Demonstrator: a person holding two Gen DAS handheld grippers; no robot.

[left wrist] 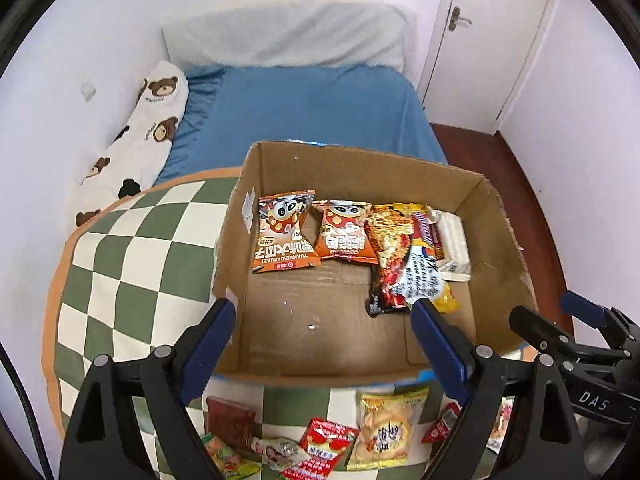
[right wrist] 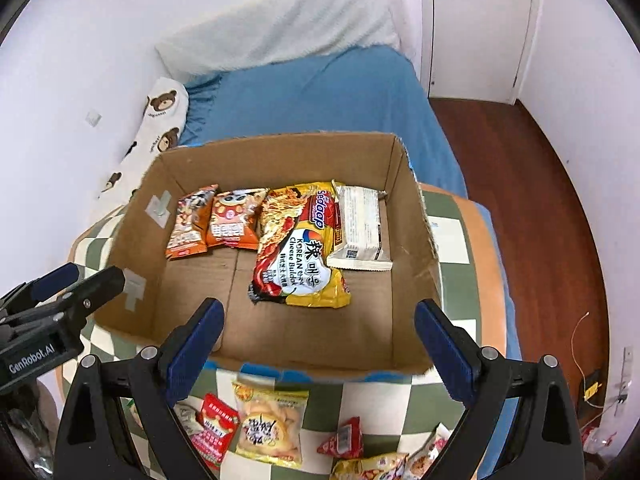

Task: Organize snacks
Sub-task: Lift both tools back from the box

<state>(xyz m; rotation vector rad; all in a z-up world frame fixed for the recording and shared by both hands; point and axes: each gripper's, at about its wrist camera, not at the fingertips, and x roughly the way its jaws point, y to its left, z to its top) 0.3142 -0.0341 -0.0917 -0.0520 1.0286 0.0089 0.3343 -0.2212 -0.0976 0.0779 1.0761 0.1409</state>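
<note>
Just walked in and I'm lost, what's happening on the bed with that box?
A person is sorting snacks into a cardboard box on a checkered cushion. Both tools, left and right, hover open and empty above it. Four packets, including a noodle pack, already lie inside; a yellow chip bag and others wait outside.

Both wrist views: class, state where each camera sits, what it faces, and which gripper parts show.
Left wrist: on the left gripper, angled down into the cardboard box; its own open fingers and the right gripper show.
Right wrist: on the right gripper, angled down at the box; the left gripper shows at the left edge.
Shared: box, noodle packet, checkered cushion.
</note>
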